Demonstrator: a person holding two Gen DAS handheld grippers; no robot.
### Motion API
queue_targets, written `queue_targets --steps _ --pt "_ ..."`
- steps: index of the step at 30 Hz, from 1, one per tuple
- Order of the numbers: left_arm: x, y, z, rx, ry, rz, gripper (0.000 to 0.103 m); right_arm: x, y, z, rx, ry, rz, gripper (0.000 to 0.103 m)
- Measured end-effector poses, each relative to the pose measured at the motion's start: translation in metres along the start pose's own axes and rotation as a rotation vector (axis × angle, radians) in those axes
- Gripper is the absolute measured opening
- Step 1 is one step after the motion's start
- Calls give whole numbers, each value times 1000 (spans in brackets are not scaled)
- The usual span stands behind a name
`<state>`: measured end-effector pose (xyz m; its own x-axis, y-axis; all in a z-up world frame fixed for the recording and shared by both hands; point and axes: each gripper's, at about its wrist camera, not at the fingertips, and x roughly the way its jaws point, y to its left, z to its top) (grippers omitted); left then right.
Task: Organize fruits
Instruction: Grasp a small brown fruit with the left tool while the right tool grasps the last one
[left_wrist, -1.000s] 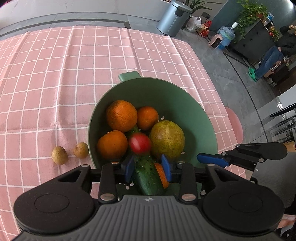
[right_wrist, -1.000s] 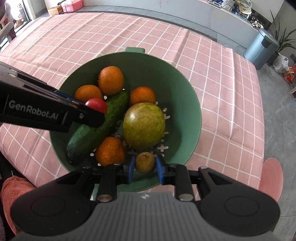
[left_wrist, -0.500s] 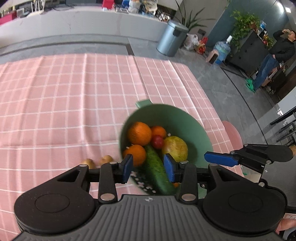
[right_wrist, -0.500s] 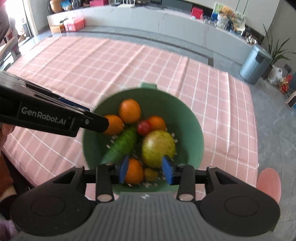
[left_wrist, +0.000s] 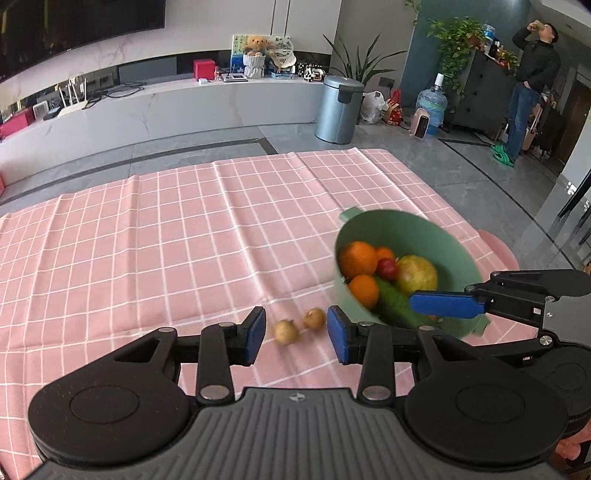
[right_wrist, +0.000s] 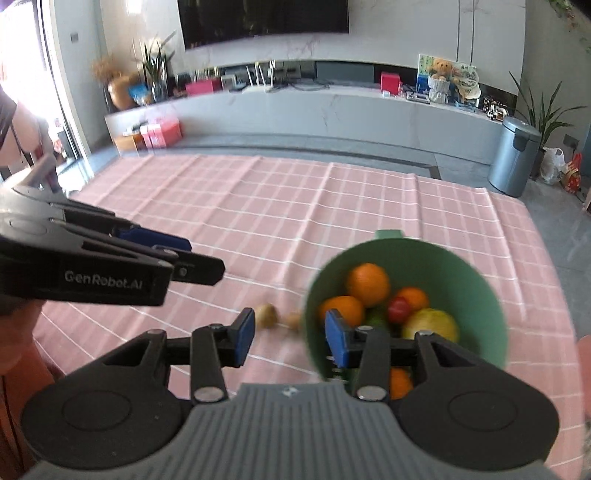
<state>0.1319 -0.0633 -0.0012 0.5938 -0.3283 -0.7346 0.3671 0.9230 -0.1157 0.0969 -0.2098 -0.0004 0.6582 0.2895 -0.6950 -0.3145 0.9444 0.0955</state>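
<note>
A green colander bowl (left_wrist: 439, 236) stands on the pink checked tablecloth (left_wrist: 184, 236). It holds several oranges (left_wrist: 357, 254), a red tomato (left_wrist: 387, 268), a yellow-green pear (left_wrist: 417, 274) and a cucumber (left_wrist: 397, 301). Two small brown fruits (left_wrist: 299, 325) lie on the cloth left of the bowl. My left gripper (left_wrist: 296, 334) is open and empty, raised above these two fruits. My right gripper (right_wrist: 290, 336) is open and empty, raised over the bowl's (right_wrist: 476, 273) left rim. The small fruits (right_wrist: 266, 314) show blurred in the right wrist view.
The table's right edge runs close to the bowl, with a pink stool (left_wrist: 498, 249) beyond it. A grey bin (left_wrist: 339, 109) stands on the floor behind. A person (left_wrist: 526, 85) stands at the far right.
Both grippers have lifted up and back from inside the bowl and opened wider. The right gripper let go of the small brown fruit into the bowl. The views now take in the room.
</note>
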Motion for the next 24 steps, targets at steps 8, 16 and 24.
queue_targets --steps 8,16,24 --pt "14 15 -24 -9 -4 -43 45 19 40 -32 29 -40 -97 34" --pt "44 22 -33 -12 33 -79 45 53 42 -46 74 0 -164 10" --pt "84 23 -33 -19 88 -90 45 82 29 -52 119 59 -214 10"
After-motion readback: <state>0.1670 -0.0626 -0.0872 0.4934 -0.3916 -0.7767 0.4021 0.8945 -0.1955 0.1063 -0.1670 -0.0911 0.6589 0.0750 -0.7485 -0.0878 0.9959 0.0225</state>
